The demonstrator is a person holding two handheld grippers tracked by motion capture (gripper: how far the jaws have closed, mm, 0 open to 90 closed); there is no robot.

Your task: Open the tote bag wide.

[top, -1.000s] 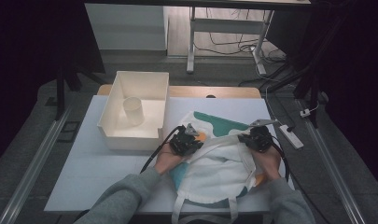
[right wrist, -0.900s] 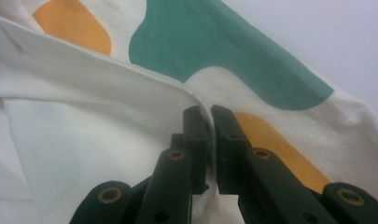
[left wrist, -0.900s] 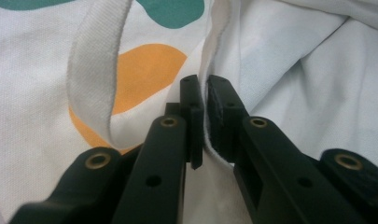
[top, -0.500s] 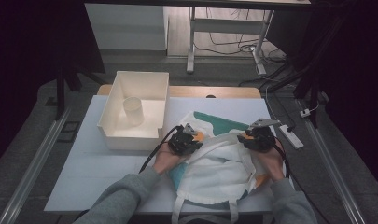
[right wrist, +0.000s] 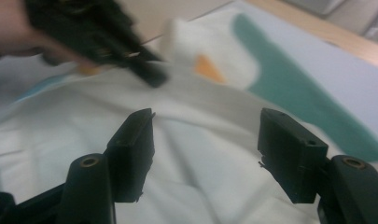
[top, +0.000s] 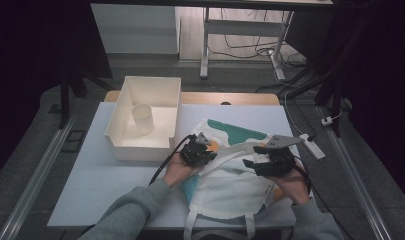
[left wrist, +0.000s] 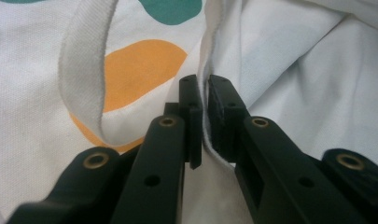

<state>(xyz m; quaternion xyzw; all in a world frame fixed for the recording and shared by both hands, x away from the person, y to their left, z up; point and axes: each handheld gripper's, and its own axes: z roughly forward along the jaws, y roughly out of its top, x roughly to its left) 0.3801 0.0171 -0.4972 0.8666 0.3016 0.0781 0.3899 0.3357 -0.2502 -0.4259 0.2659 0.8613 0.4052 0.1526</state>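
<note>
White cloth with teal and orange patches lies crumpled in front of me: a tote bag (top: 230, 175) spread over the near right part of the tabletop (top: 100, 175), its straps hanging over the near edge. My left hand-held gripper (top: 204, 144) sits at the bag's upper left part, and in the left gripper view my left hand-held gripper (left wrist: 203, 93) is clenched on a fold of the bag's (left wrist: 294, 84) white fabric, the cloth pinched thin between the two black jaws. Just beside that pinch a strap (left wrist: 81, 70) curls in a loop over an orange patch (left wrist: 140, 65), with a bit of teal print at the top edge.

My right hand-held gripper (top: 250, 162) rests over the right side of the bag, with its grey three-cornered plate (top: 282, 140) pointing away from me. In the right gripper view my right hand-held gripper (right wrist: 205, 135) is released, its jaws spread wide with bare white cloth of the bag (right wrist: 200, 186) showing between them and nothing caught. Farther off in that view my other hand-held gripper (right wrist: 149, 74) is blurred, close to a small orange spot and a long teal shape on the cloth.

To the left of the bag, well apart from both of my hands, a white bin (top: 120, 145) stands on the tabletop with a white cup (top: 142, 117) upright inside it. A white power strip (top: 312, 145) lies off the tabletop's right edge.
</note>
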